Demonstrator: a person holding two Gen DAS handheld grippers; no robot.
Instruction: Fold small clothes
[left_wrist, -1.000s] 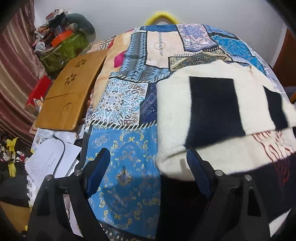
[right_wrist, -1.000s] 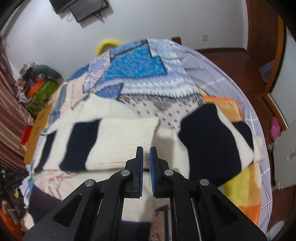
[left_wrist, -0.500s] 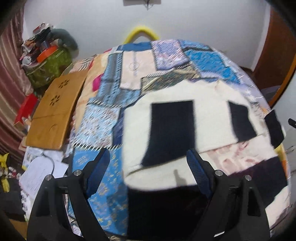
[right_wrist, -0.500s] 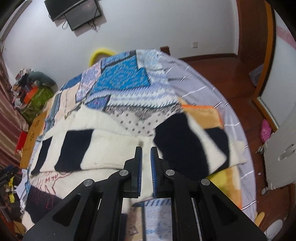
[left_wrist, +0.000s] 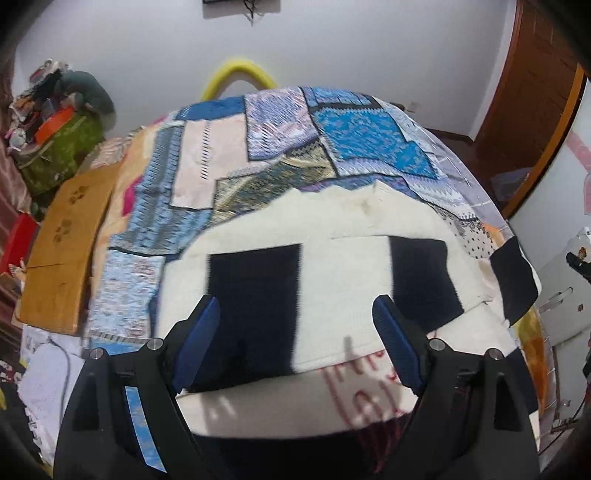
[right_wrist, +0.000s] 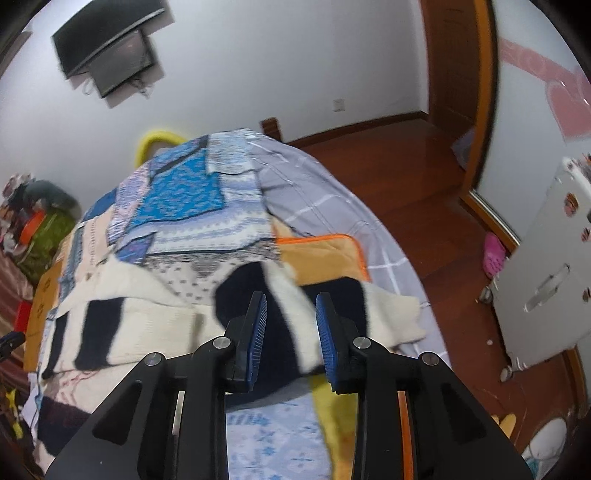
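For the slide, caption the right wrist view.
Right gripper, jaws just parted and empty, above cream-and-black sweater on the bed.

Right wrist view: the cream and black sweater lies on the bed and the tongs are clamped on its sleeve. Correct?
Not quite. In the right wrist view the right tongs, which have just been opening, hold nothing; the sweater lies on the bed beyond them.

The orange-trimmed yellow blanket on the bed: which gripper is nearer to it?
Right. The right gripper hovers just in front of the orange-trimmed yellow blanket; the left gripper is over the cream-and-black knitted sweater's opposite side.
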